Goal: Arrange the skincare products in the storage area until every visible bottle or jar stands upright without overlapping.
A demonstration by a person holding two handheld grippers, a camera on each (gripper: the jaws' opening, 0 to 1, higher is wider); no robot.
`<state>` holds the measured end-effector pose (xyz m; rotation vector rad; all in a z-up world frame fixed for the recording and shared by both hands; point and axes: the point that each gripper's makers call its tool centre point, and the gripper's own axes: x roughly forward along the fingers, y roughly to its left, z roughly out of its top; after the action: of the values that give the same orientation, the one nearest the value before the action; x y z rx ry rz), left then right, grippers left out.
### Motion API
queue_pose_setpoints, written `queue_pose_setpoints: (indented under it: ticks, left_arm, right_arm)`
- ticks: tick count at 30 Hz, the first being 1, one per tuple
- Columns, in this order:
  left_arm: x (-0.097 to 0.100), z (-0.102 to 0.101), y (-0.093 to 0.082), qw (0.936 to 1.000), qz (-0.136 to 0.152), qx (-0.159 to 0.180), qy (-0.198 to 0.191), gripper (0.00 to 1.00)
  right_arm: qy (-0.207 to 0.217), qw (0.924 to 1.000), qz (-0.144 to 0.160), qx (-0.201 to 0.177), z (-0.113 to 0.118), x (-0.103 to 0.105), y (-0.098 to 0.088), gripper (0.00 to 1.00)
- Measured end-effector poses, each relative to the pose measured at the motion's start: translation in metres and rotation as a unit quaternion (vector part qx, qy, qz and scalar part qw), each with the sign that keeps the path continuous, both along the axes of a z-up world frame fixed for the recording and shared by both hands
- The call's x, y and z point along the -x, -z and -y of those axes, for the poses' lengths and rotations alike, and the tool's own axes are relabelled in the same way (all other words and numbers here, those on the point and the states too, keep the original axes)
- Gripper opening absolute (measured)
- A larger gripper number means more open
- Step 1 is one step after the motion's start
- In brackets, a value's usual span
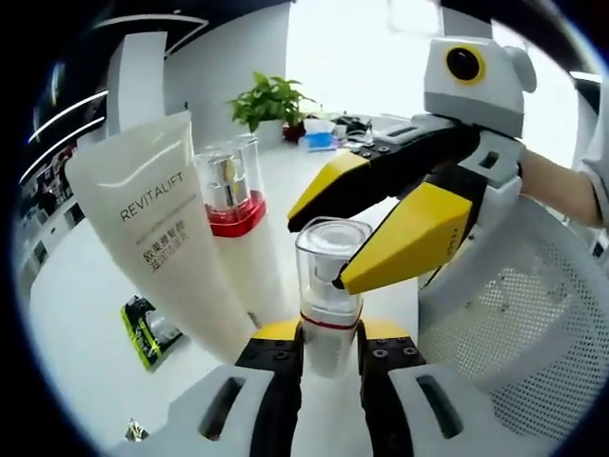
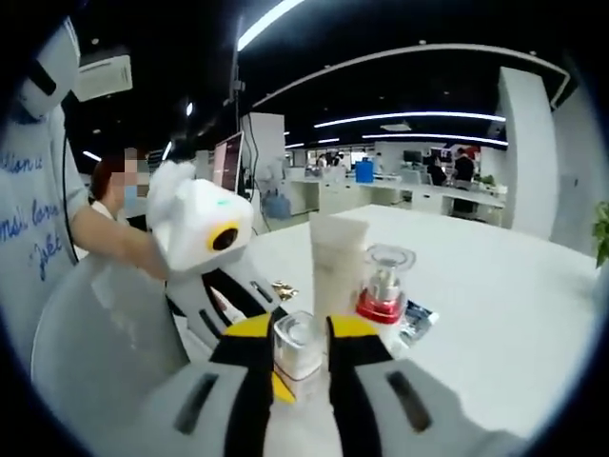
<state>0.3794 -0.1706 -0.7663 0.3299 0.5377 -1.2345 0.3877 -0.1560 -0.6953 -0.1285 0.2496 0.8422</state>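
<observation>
- White tabletop (image 1: 86, 314) under office ceiling lights carries the products, with a potted plant (image 1: 269, 99) at its far edge and a white mesh basket (image 1: 533, 352) just beside the grippers.
- In the left gripper view, the left gripper (image 1: 328, 347) rises from the bottom, its black jaws closed on the white lower body of a small pump bottle (image 1: 328, 286).
- From the right of that view the right gripper (image 1: 347, 233) reaches in, slanting down, its yellow-tipped jaws closing on the same bottle's clear cap (a bare forearm shows behind it).
- In the right gripper view, the right gripper (image 2: 303, 357) has that clear cap (image 2: 299, 345) held between its jaws, and the left gripper's white body (image 2: 195, 233) sits just to the left.
- The small pump bottle stands upright, long axis vertical, cap on top.
- Behind it a white REVITALIFT tube (image 1: 157, 224) stands leaning, flat end up, touching a red-banded bottle (image 1: 233, 205) with a clear cap, also upright.
- A green-and-black sachet (image 1: 147, 328) lies flat on the table beside the tube.
</observation>
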Motion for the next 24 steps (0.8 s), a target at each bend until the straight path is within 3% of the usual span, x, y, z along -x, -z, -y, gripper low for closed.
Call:
queue_pose_setpoints:
  ticks: [8,13,24]
  left_arm:
    - [0.0004,-0.0062,0.0001,1.0,0.0,-0.007,0.0,0.15]
    - [0.0014,-0.0062,0.0015,1.0,-0.003,-0.008,0.001,0.15]
    - [0.0003,-0.0067,0.0032,0.9999,-0.007,-0.01,-0.003,0.15]
  right_arm:
    - [0.006,0.9998,-0.001,0.019,0.008,-0.0057,0.0125,0.2]
    - [0.001,0.9999,0.007,0.011,0.009,-0.006,0.0112,0.21]
    - [0.006,0.9998,-0.014,-0.012,0.0101,-0.0072,0.0115,0.23]
